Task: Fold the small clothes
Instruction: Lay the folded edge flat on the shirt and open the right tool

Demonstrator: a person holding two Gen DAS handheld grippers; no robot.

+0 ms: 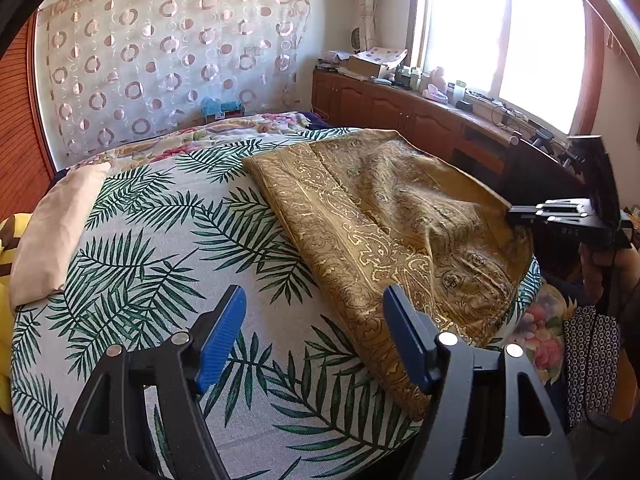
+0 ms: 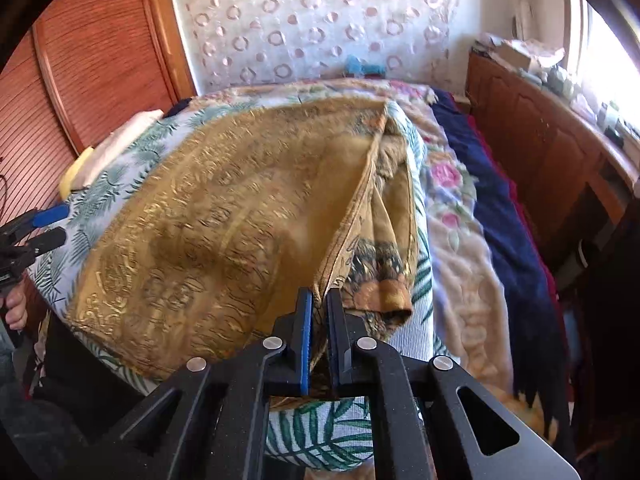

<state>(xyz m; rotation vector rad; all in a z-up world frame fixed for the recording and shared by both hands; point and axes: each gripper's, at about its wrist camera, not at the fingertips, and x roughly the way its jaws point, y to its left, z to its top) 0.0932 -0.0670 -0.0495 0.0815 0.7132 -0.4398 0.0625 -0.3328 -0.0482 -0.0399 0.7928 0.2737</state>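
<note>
My right gripper [image 2: 319, 300] is clenched on the near edge of the golden paisley cloth [image 1: 400, 232]. Its two blue pads [image 2: 306, 344] press the fabric from both sides, and the pinched edge rises from them as a ridge going away from me. From the left wrist view I see this same gripper at the right side, biting a lifted corner of the cloth, so the fabric there stands up from the bed like a small tent.

The cloth lies on the palm-leaf sheet [image 1: 168, 248], over the right part of the bed surface. To the left of the ridge it spreads flat, and its far part reaches toward the flowered quilt [image 1: 224, 132]. To the right of the ridge a shorter part hangs folded and wrinkled, and its lower hem curls close to my right finger.

My left gripper [image 1: 314, 296] is released. Its blue pads [image 1: 222, 340] stand wide apart above the sheet, with nothing between them. The right finger of this gripper is in front of the cloth's near border; I cannot tell if it touches it.

A pale pink pillow [image 1: 60, 232] lies at the left border of the sheet. Behind the bed hangs a sheer curtain with rings [image 1: 168, 56], and a wooden cabinet [image 1: 400, 108] runs below the bright window [image 1: 504, 36].
</note>
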